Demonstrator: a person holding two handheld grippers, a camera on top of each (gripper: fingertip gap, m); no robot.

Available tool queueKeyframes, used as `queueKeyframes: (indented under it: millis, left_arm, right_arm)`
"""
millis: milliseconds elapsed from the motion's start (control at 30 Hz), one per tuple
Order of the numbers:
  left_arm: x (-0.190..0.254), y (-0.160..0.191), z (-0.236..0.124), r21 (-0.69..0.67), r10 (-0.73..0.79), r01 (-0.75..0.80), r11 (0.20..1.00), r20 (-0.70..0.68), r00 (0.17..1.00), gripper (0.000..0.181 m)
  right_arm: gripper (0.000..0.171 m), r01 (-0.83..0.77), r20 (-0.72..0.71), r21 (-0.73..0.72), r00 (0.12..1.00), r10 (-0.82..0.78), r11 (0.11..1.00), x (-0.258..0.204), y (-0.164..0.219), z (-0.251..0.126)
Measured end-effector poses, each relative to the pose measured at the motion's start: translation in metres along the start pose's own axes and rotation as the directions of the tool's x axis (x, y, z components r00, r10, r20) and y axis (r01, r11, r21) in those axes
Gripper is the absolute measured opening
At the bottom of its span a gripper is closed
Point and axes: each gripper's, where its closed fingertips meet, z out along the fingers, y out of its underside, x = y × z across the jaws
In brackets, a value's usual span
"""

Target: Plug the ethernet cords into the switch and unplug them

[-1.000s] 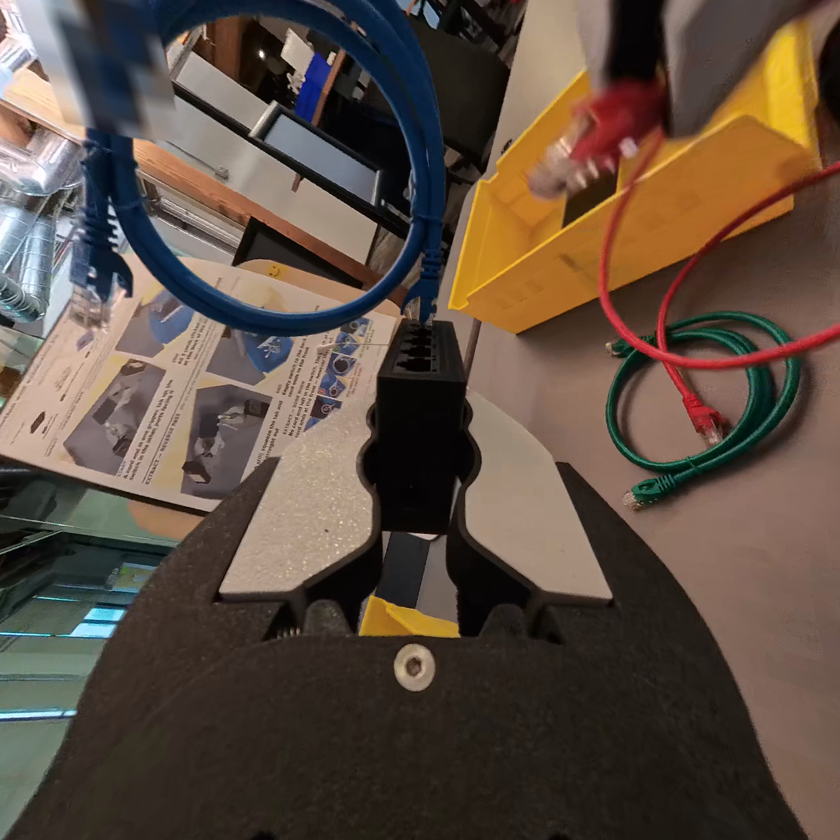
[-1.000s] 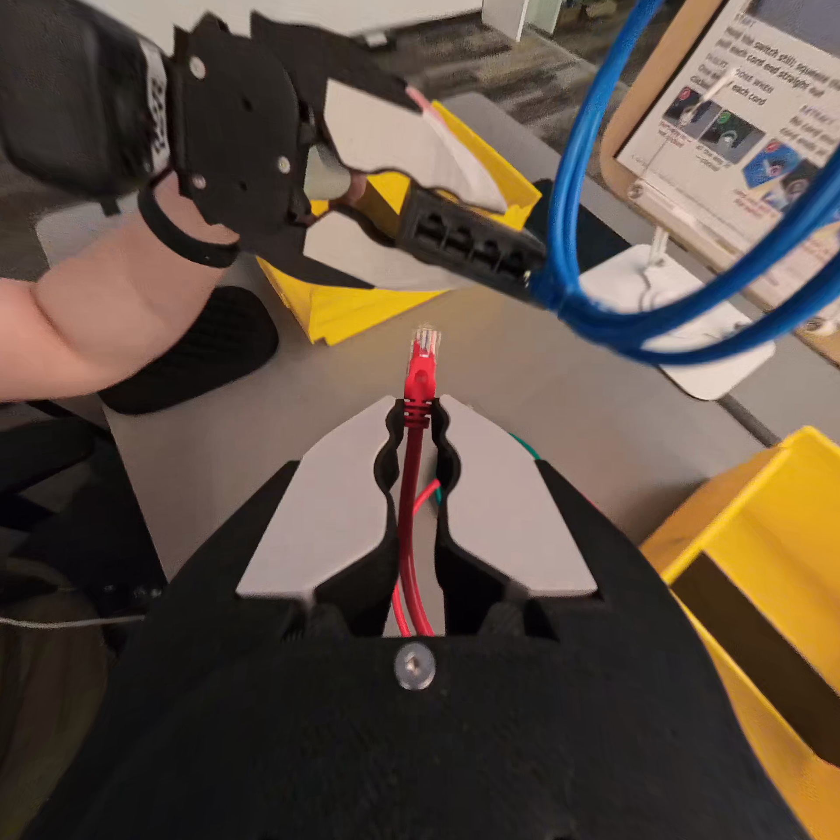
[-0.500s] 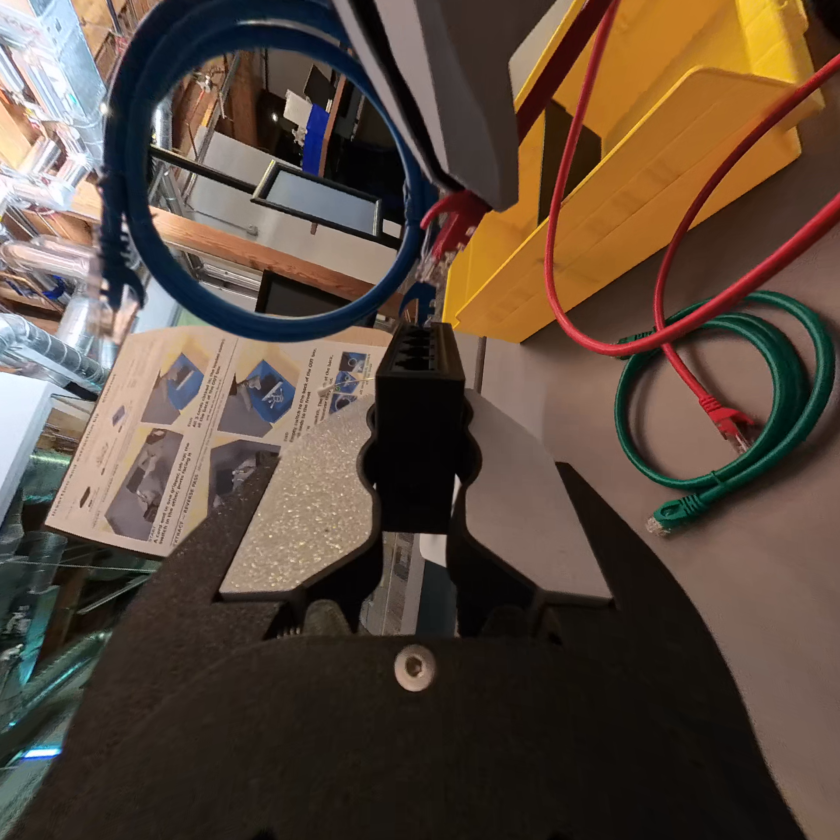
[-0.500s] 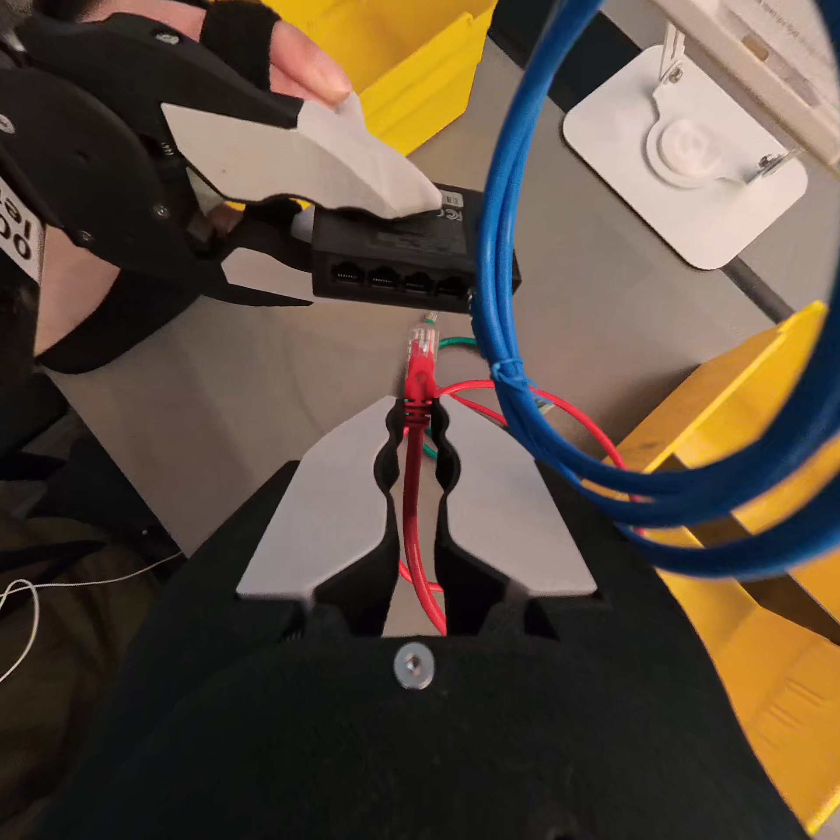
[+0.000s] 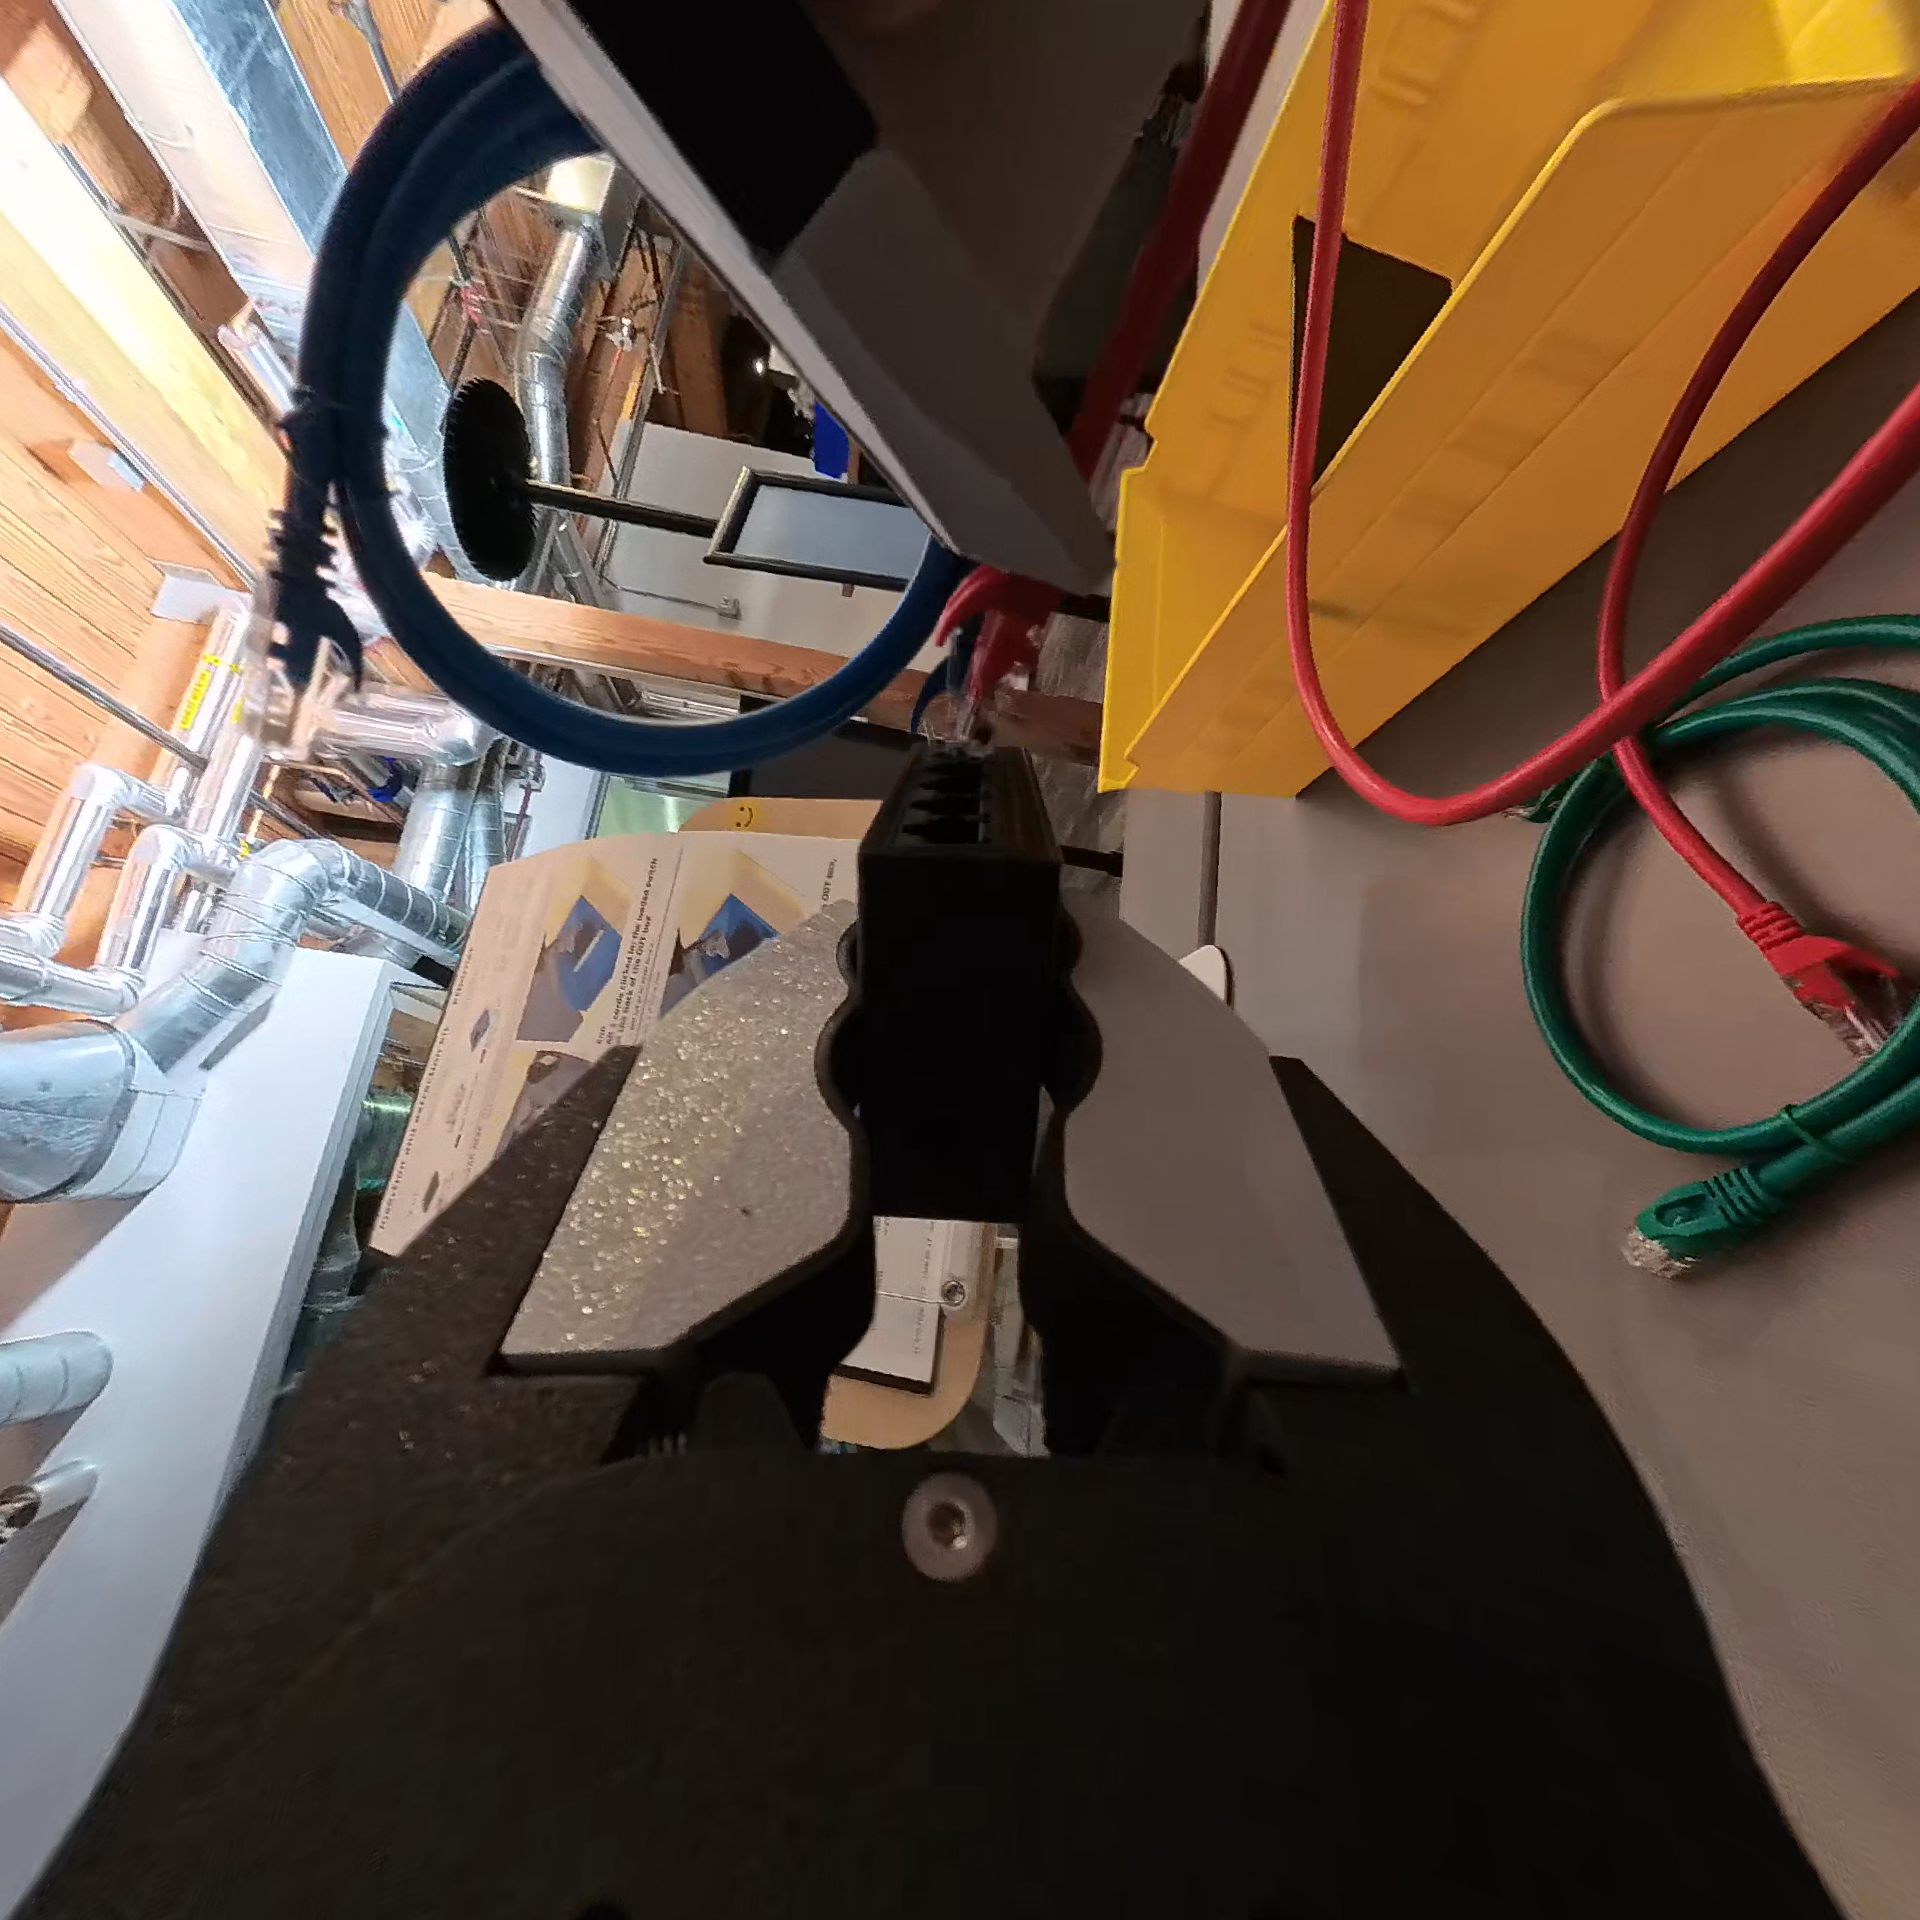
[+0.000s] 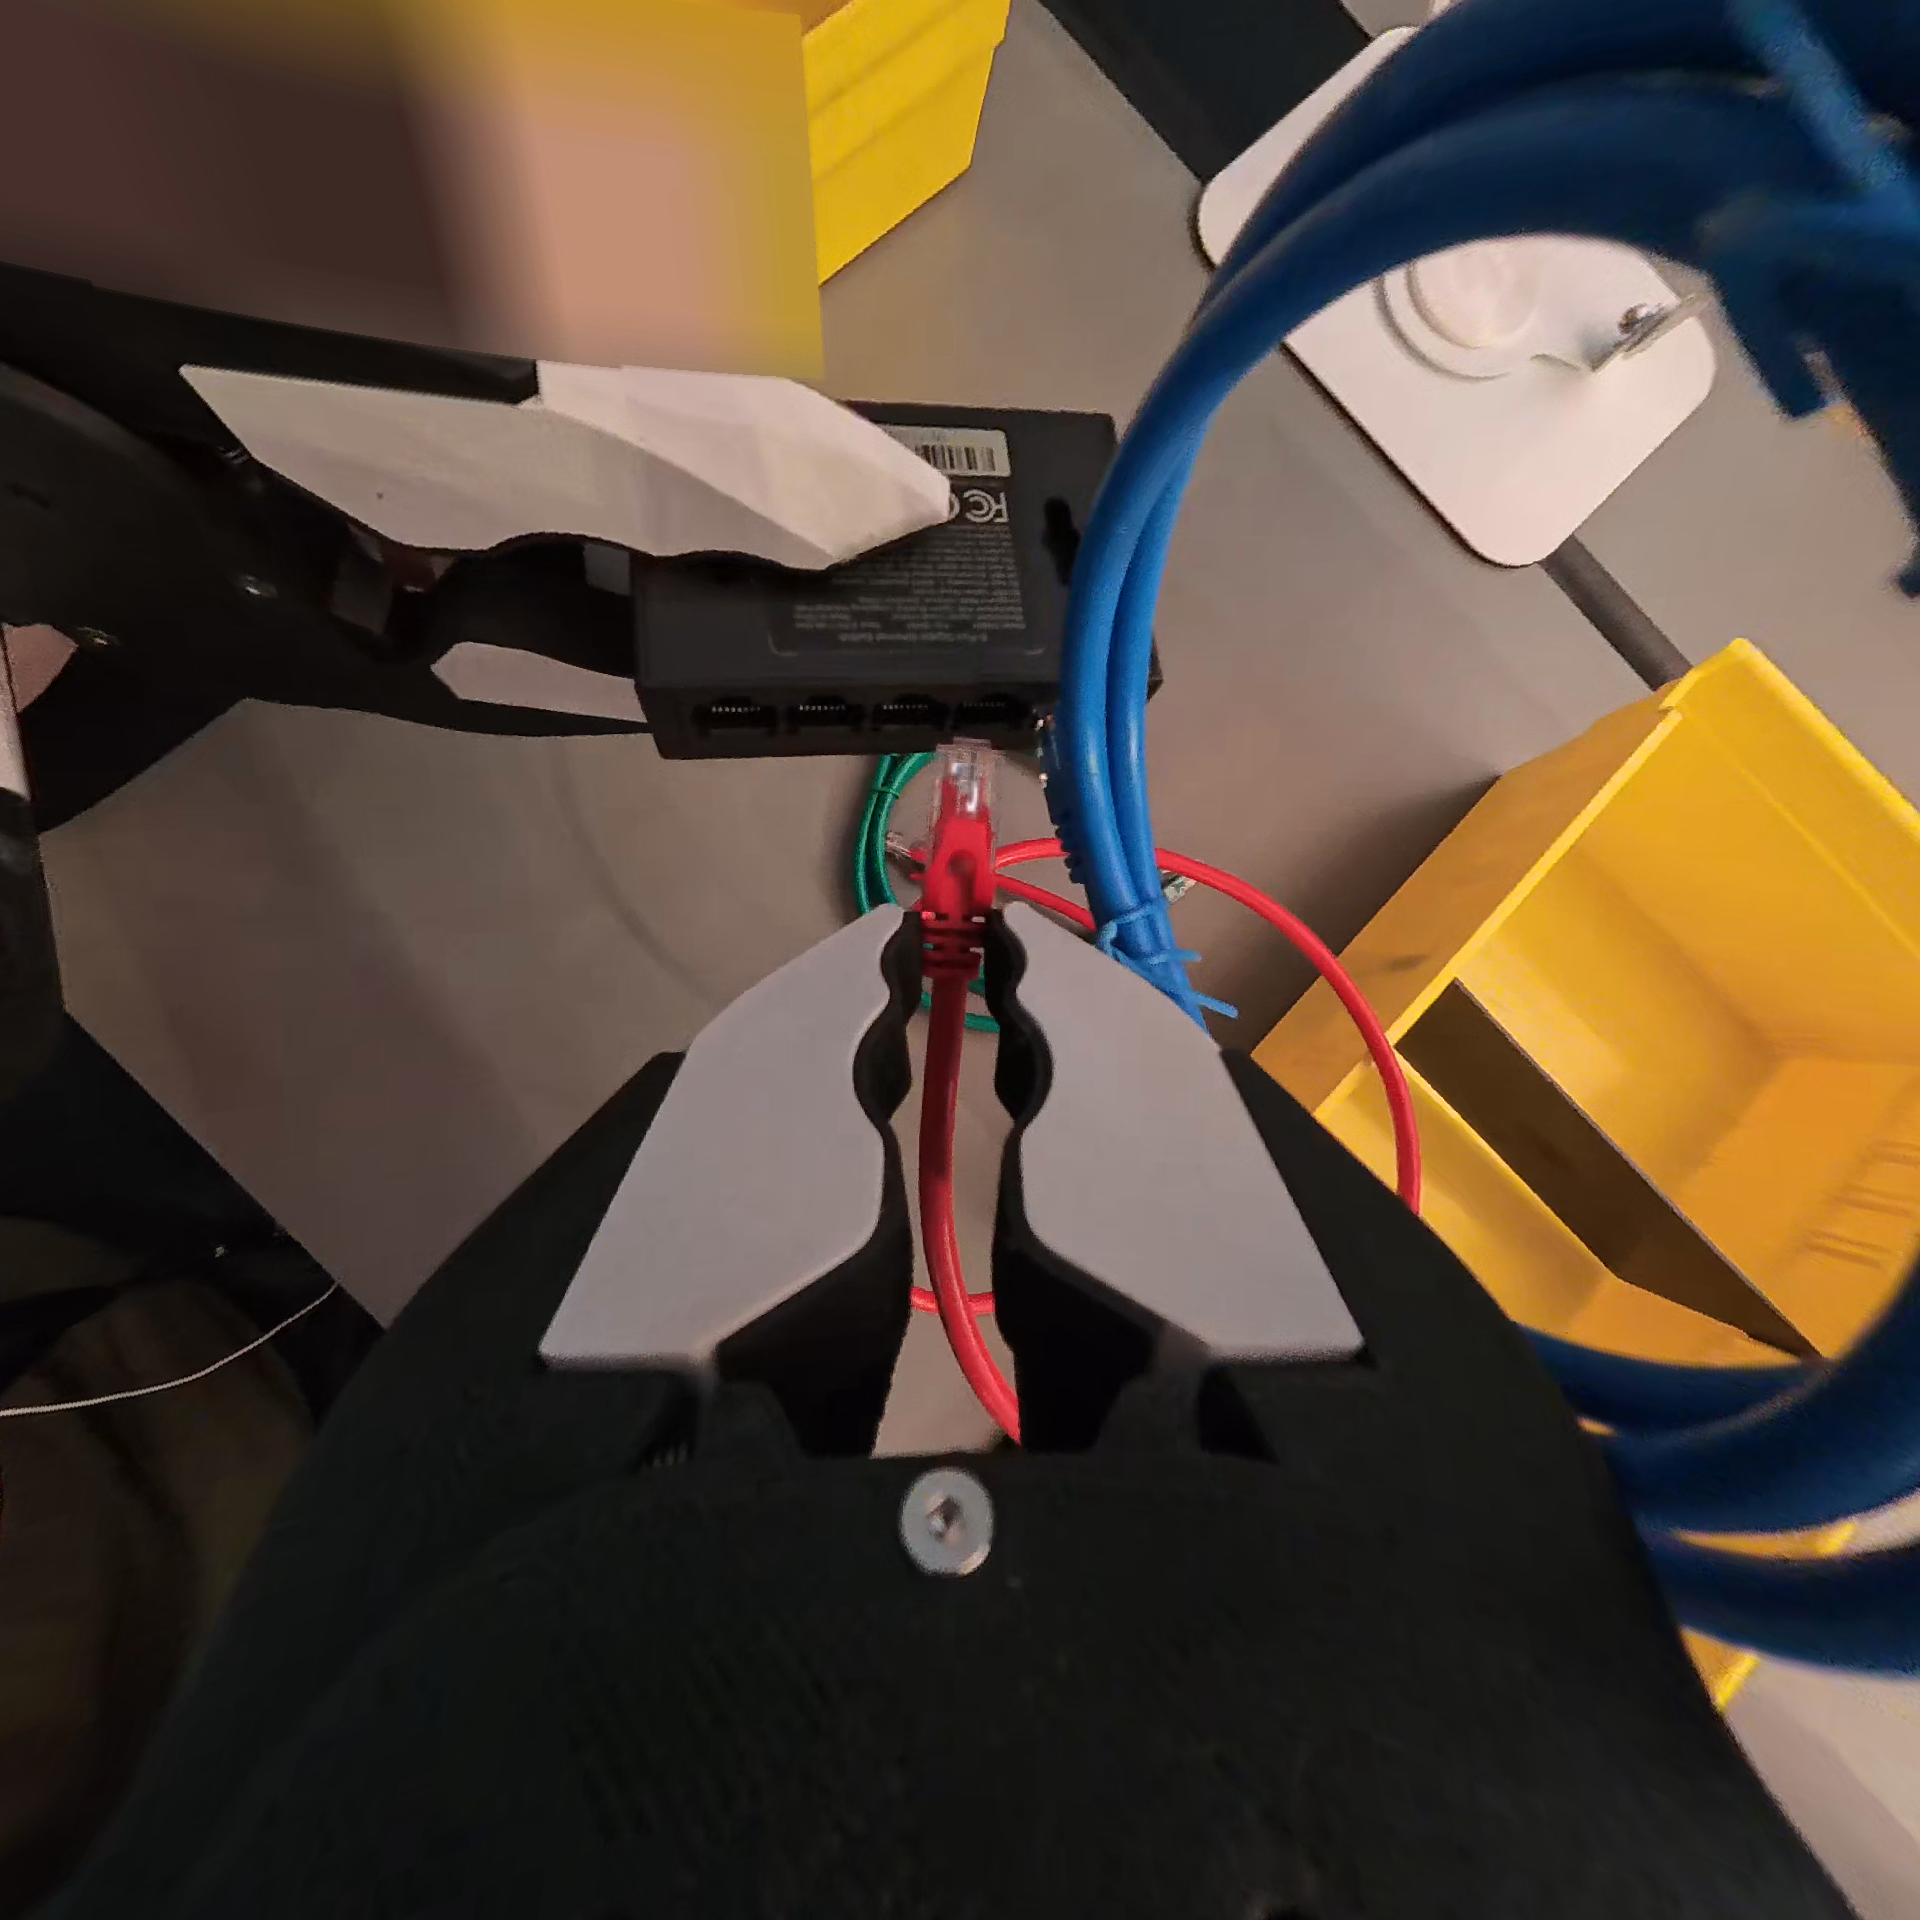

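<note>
My left gripper (image 5: pixel 954 940) is shut on the black ethernet switch (image 5: pixel 956 997) and holds it above the table; it also shows in the right wrist view (image 6: pixel 883 613), ports facing me. A coiled blue cord (image 6: pixel 1112 644) hangs from the switch's rightmost end (image 5: pixel 623 717). My right gripper (image 6: pixel 954 920) is shut on the red cord (image 6: pixel 951 1091) just behind its plug (image 6: pixel 964 821). The clear plug tip sits right at the port beside the blue cord, touching or just short of it. A green cord (image 5: pixel 1704 1060) lies coiled on the table.
Yellow bins stand on the grey table (image 5: pixel 1558 1455), one at the right of the right wrist view (image 6: pixel 1621 1049), one behind the switch (image 6: pixel 894 135). An instruction sheet (image 5: pixel 582 997) stands on a white base (image 6: pixel 1475 405). The red cord's other plug (image 5: pixel 1818 977) lies on the green coil. There is about 6 cm between the tips of the two grippers.
My right gripper has brought the red plug up to the switch's port face. The switch has tilted so that its labelled underside shows, and the blue coil has swung closer.
</note>
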Motion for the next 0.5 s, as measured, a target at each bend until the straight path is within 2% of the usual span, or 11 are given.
queueKeyframes:
  millis: [500]
  left_arm:
    - [-0.0001,-0.0097,-0.0025,0.013,0.11,-0.111,0.994,0.045,0.993,0.029]
  right_arm:
    - [0.012,0.058,-0.054,-0.023,0.997,-0.059,0.998,0.0004,0.001,-0.0003]
